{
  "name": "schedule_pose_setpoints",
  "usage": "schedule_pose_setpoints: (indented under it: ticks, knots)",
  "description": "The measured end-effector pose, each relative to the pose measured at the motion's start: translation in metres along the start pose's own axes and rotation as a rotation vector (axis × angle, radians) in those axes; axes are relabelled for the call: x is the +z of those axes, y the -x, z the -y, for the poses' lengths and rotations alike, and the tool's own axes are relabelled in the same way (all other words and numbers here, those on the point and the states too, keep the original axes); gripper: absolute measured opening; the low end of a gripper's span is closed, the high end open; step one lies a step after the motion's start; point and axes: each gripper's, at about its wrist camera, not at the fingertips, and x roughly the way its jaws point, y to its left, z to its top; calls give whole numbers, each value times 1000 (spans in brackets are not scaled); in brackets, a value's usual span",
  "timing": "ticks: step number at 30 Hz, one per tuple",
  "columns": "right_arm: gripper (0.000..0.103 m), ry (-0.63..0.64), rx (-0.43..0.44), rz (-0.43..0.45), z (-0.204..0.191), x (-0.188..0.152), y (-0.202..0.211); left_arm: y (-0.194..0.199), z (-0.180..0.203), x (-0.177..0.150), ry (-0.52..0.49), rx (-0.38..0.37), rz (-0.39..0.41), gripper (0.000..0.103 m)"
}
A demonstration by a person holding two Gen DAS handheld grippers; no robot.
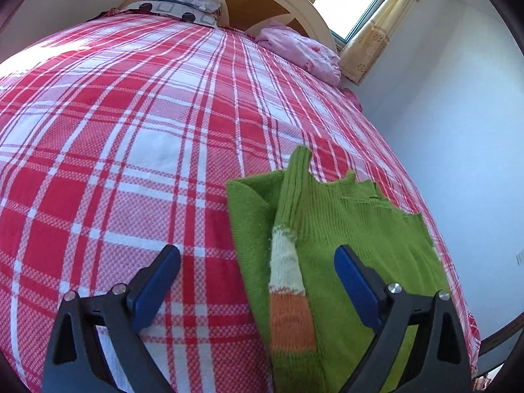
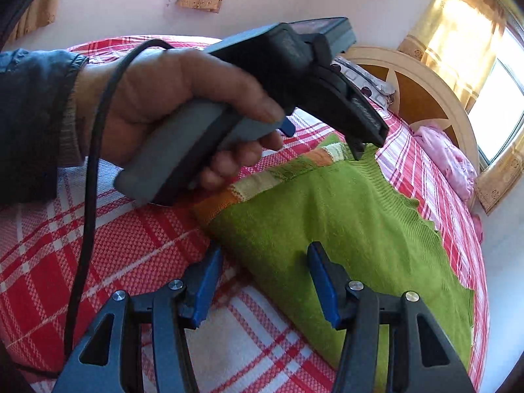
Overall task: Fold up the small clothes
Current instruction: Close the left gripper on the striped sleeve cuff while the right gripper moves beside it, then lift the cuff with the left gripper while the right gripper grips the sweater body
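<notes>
1. Green ribbed knit sweater (image 2: 344, 216) with a sleeve banded in cream and orange (image 1: 288, 281) lies partly folded on the bed, near its right edge, the sleeve laid over the body.
2. Right claw (image 2: 262, 281) is released, its blue pads apart and straddling the sweater's near corner, holding nothing.
3. Left claw (image 1: 257, 281) is likewise spread wide, empty, one pad over the red-and-white plaid bedspread (image 1: 131, 131), the other over the knit. In the right wrist view its tip sits close to the sleeve; I cannot tell whether it touches.
4. Likely risk: a claw closing on one layer only would drag the stretchy knit and undo the fold.
5. Farther off, a pink bundled cloth (image 1: 304, 55) rests by the cream wooden headboard (image 1: 288, 3).
</notes>
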Motion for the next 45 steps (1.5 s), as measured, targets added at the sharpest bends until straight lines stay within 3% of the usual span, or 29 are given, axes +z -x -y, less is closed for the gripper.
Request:
schedule_pose_setpoints:
  ticks: [3, 5, 9, 13, 14, 15, 16, 18, 21, 30, 38, 45]
  knots:
    - [55, -2, 0, -5, -1, 3, -3, -7, 3, 8, -15, -24, 4, 94]
    - [55, -2, -3, -7, -1, 6, -7, -13, 5, 11, -31, -29, -8, 82]
    - [55, 12, -22, -4, -4, 7, -10, -24, 13, 15, -72, -16, -24, 78]
    - [55, 21, -34, 1, -8, 6, -8, -27, 11, 14, -76, -35, -34, 48]
    - [54, 21, -33, 1, -8, 6, -7, -28, 8, 14, -66, -62, -38, 30]
    - [48, 19, -28, 1, -8, 6, -7, -29, 5, 15, -54, -87, -46, 21]
    - [43, 22, -14, 0, -7, 7, -7, -31, 1, 14, -27, -111, -58, 19]
    - [20, 36, 1, -6, -12, 7, -6, -31, -3, 14, -4, -137, -58, 19]
    - [11, 34, 10, -3, -11, 7, -3, -31, -10, 14, 37, -172, -67, 18]
    - [7, -125, 106, 62, 17, 1, 23, -27, -26, 13, 129, -286, -98, 16]
    - [6, -269, 167, 135, 45, -13, 45, -6, -24, 9, 226, -338, -69, 15]
    - [6, -424, 198, 187, 94, -23, 62, 10, 5, 23, 271, -338, -40, 15]
